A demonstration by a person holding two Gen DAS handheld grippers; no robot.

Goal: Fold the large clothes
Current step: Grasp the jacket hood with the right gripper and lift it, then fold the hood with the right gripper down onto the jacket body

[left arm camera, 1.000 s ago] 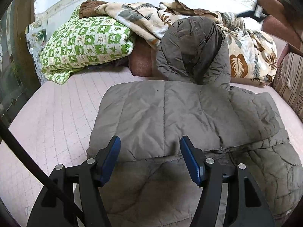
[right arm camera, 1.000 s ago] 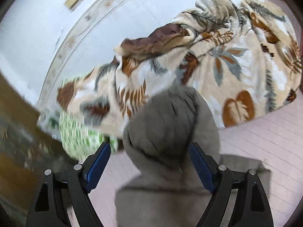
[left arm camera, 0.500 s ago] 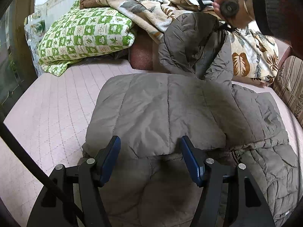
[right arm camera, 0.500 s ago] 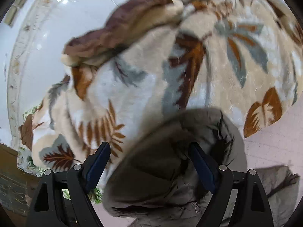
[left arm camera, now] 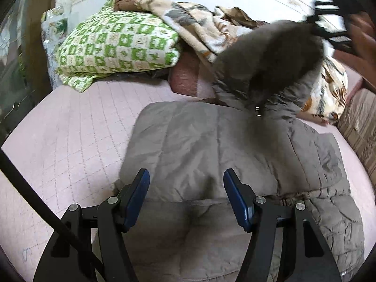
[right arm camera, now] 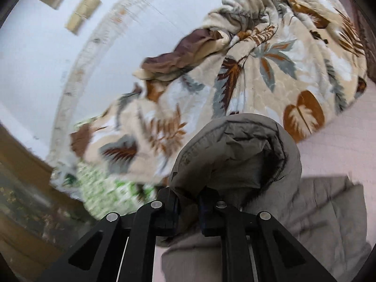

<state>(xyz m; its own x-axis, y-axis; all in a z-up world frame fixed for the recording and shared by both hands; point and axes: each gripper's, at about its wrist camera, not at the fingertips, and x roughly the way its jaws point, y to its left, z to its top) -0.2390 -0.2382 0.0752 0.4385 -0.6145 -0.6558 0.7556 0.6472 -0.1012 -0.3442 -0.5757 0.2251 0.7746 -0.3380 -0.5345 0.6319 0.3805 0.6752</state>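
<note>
The grey quilted hooded jacket (left arm camera: 211,155) is spread on the pink quilted bed (left arm camera: 70,141), its hood (right arm camera: 235,150) lifted toward the leaf-print blanket (right arm camera: 270,70) and pinched by the closed right hand-held gripper (right arm camera: 188,211). The left hand-held gripper (left arm camera: 186,197) is held wide open, empty, over the jacket's near end.

The left gripper (left arm camera: 186,196) is a matte black frame of angular linkage arms joined by round silver screws, its jaws faced with blue pads; a thin black cable runs beside its outer arm. The right gripper (right arm camera: 189,208) has the same black arms and silver screws.
</note>
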